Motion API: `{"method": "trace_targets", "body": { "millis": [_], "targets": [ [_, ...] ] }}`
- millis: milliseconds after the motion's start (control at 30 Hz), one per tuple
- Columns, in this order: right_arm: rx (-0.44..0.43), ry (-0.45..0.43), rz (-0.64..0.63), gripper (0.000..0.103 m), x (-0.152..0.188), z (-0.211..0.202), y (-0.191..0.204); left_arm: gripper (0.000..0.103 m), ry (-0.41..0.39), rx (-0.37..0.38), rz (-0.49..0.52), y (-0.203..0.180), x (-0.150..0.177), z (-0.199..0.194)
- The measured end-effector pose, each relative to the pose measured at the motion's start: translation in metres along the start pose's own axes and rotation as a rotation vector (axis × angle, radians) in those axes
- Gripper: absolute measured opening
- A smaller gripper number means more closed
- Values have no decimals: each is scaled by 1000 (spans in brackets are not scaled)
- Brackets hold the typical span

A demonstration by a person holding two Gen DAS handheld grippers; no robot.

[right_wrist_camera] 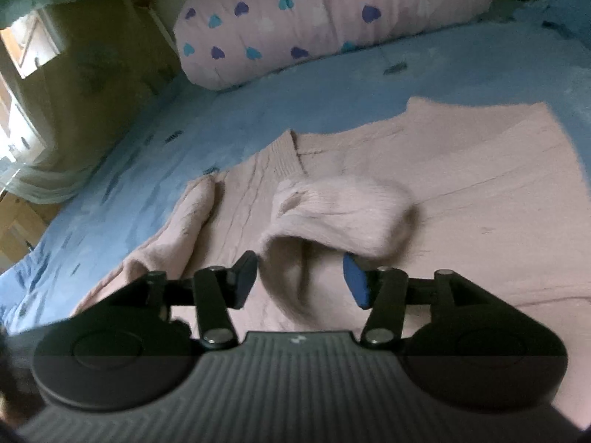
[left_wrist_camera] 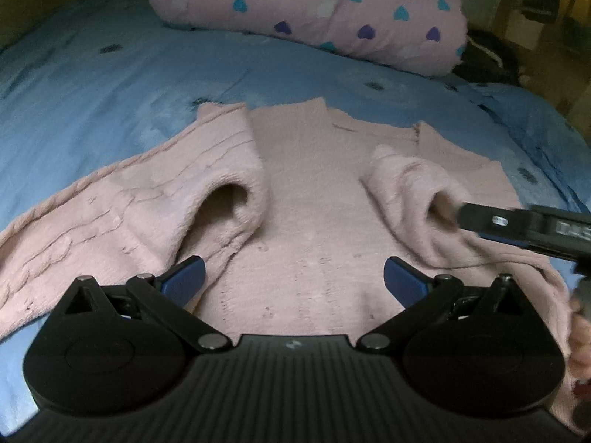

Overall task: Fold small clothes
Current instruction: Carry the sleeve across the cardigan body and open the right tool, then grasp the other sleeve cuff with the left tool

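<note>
Folding is sitting partway along, by my reading: the pink sweater point(left_wrist_camera: 314, 199) is lying flat on the blue bed point(left_wrist_camera: 110, 74), and both sleeves are lying turned in over the body, the left sleeve point(left_wrist_camera: 221, 199) and the right sleeve point(right_wrist_camera: 343, 210). The left gripper point(left_wrist_camera: 293, 277) is hovering over the hem with fingers spread, gripping nothing. The right gripper point(right_wrist_camera: 301, 277) is poised at the right cuff, fingers apart, nothing between them. Folding the body over is probably remaining. A heart-print pillow point(left_wrist_camera: 314, 7) is lying beyond.

Both wrist views low, forward, sharing sweater point(left_wrist_camera: 314, 192)
</note>
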State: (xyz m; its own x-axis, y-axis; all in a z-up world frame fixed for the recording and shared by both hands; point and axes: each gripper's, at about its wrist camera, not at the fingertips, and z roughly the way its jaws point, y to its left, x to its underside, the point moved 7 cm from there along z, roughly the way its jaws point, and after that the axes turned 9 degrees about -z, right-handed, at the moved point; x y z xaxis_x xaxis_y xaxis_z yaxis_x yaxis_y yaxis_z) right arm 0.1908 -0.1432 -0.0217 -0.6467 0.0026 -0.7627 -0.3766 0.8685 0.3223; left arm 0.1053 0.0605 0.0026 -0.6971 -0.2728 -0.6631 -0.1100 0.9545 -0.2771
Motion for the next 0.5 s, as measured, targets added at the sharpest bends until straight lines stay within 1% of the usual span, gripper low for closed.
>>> {"method": "trace_targets", "body": {
  "millis": [67,133,233,400,500],
  "targets": [
    [15,-15,0,55,3,-22,-14,103,-4,18,15,-5,1,-1],
    [67,-13,14,55,5,-42,-33,103,-11,32,44,-13,3,-3],
    [135,-11,57,55,14,-68,-63,103,-19,24,74,-27,2,-7],
    [237,-54,92,56,21,-89,-106,103,-38,13,131,-66,-7,-11],
    [306,-34,115,57,24,-91,-128,103,-70,8,170,-96,-13,-5]
  ]
}}
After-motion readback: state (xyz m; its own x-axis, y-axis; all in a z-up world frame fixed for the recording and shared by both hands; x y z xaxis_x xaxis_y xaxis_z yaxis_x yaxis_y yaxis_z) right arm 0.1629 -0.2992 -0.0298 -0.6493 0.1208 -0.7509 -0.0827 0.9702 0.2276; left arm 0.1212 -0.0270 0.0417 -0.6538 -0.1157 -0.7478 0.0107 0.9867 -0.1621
